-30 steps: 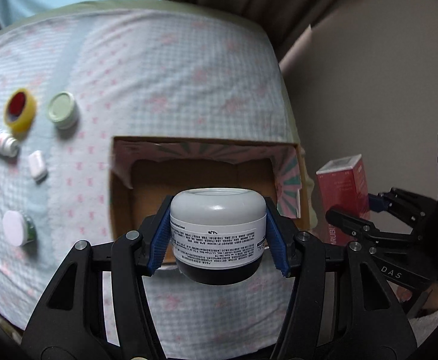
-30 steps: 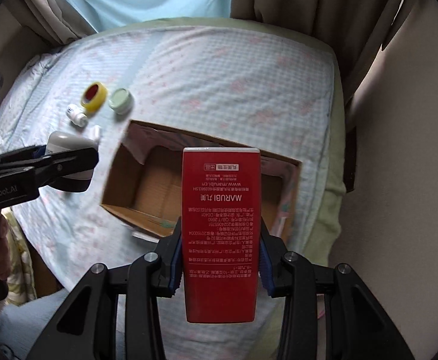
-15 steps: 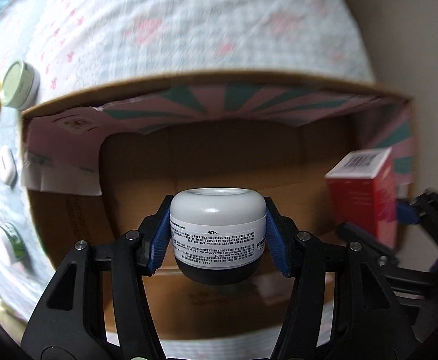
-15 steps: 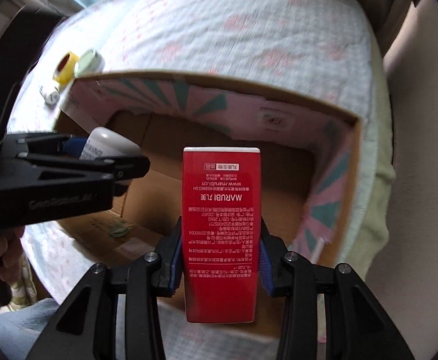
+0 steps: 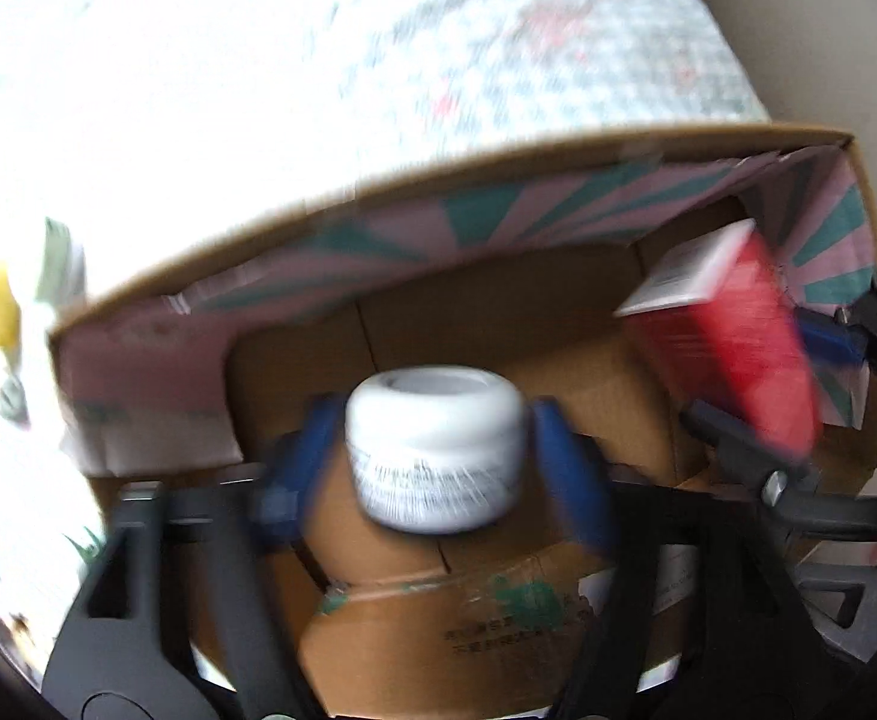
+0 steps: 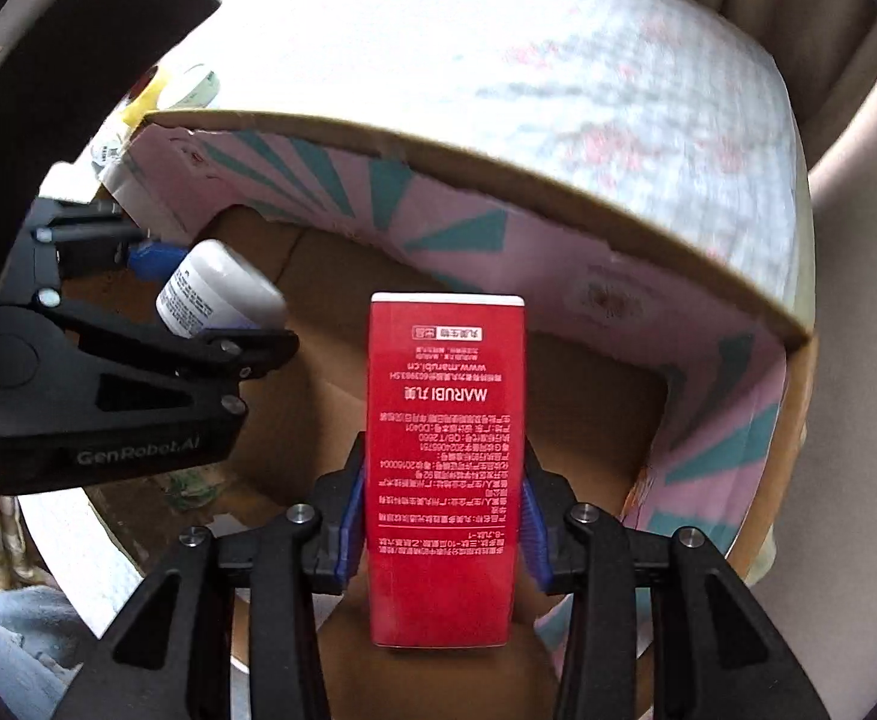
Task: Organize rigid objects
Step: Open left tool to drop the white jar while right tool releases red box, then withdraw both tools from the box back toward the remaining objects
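Pale checked bedding [image 6: 558, 60] carries an open cardboard box [image 6: 618, 240] with a pink-and-teal lining. Inside it, the left gripper [image 5: 435, 450] has just been opening its jaws, and the white cream jar [image 5: 435, 450] sits loose between the blue pads. The right gripper [image 6: 444, 516] has been opening too, its jaws seemingly clear of the red carton [image 6: 444, 468]. The jar looks stiff, smooth and fairly heavy, best pinched across its round wall; the carton looks light and crushable, so its flat narrow sides suit a gentle hold.
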### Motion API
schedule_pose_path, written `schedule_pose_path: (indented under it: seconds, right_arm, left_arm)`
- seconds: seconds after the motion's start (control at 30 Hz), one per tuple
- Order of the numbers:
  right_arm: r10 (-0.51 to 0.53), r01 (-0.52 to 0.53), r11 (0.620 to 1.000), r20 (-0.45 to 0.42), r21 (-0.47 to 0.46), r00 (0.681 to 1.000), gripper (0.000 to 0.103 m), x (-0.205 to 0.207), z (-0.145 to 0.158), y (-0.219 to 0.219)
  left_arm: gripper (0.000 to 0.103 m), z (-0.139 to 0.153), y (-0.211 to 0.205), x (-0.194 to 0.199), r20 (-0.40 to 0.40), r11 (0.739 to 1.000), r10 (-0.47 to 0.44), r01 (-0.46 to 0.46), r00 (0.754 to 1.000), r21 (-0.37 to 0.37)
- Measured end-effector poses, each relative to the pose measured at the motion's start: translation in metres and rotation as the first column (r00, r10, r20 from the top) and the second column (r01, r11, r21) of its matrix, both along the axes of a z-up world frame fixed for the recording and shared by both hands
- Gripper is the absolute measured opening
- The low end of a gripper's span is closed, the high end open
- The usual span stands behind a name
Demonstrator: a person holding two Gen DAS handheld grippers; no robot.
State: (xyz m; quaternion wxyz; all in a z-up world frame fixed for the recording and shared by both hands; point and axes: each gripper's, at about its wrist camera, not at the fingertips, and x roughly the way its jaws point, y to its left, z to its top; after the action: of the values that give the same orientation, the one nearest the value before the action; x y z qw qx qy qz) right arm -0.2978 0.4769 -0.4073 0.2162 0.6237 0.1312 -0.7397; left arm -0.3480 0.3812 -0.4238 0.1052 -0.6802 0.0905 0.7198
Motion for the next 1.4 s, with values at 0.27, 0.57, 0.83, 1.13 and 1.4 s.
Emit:
schedule_pose_path:
  seconds: [0.27,0.57,0.83,1.13,1.4]
  right_arm:
    - [0.032,-0.029,0.996,0.033,-0.08,0.999,0.103,0.014,0.01,0.005]
    - [0.02,-0.02,1.0,-0.002,0.01,1.0,0.103,0.027,0.027,0.004]
    - [0.001,0.0,0.999,-0.033,0.037,0.999,0.103,0.048,0.069,-0.004]
    - [-0.071,0.085,0.991,-0.133,0.103,0.989,0.103,0.077,0.146,-0.01]
    - [-0.123,0.138,0.988,-0.182,0.07,0.976,0.103,0.086,0.198,-0.032]
  left_arm:
    - [0.103,0.012,-0.003,-0.008,-0.015,0.999,0.006,-0.006,1.0,0.037]
    - [0.103,0.032,0.001,0.002,-0.023,0.999,0.006,-0.005,1.0,0.043]
    - [0.103,0.069,-0.008,0.016,-0.072,0.998,0.006,-0.001,0.997,0.065]
    - [0.103,0.154,-0.04,0.059,-0.131,0.989,0.006,0.013,0.991,0.144]
    - [0.103,0.226,-0.124,0.111,-0.24,0.982,0.099,-0.055,0.966,0.183]
